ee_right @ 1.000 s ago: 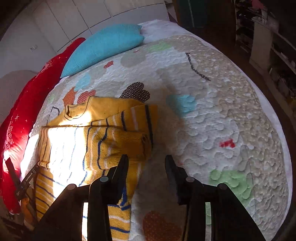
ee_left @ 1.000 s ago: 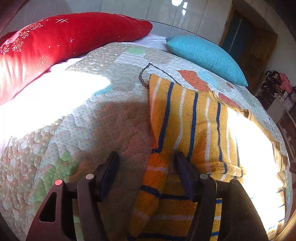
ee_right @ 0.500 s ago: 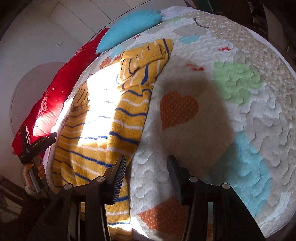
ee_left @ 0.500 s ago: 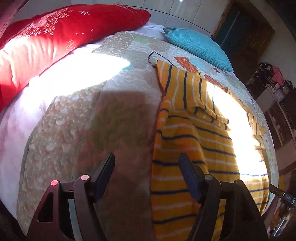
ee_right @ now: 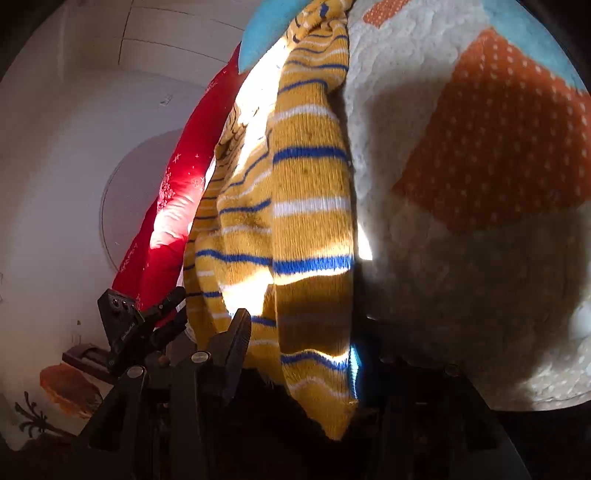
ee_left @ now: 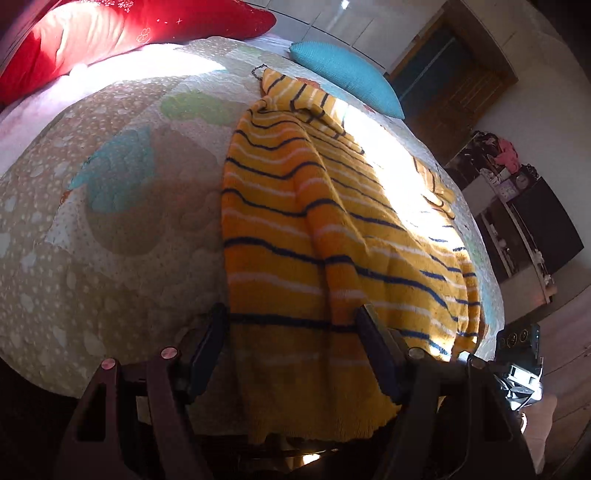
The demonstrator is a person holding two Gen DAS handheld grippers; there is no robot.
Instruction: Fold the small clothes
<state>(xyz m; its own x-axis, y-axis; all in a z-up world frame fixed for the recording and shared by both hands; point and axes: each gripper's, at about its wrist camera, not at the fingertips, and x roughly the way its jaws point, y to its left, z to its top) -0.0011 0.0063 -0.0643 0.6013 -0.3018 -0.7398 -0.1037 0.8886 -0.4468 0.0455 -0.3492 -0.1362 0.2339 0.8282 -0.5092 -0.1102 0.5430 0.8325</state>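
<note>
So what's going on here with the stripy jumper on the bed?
A person is partway through folding a small yellow striped sweater that is spread on a quilted bed, holding a two-finger claw in each hand. The left claw and the right claw are both at the sweater's bottom hem, which hangs over the bed's edge. The hem lies between each claw's fingers, and neither claw visibly pinches it. A red pillow and a blue pillow sit at the far end.

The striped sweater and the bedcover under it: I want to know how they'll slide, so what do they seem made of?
The striped sweater looks like soft knitted yarn, matte, with visible knit ribs; wool or acrylic, I cannot tell. The bedcover looks like quilted cotton-like cloth, matte, with puffy stitched bumps.
</note>
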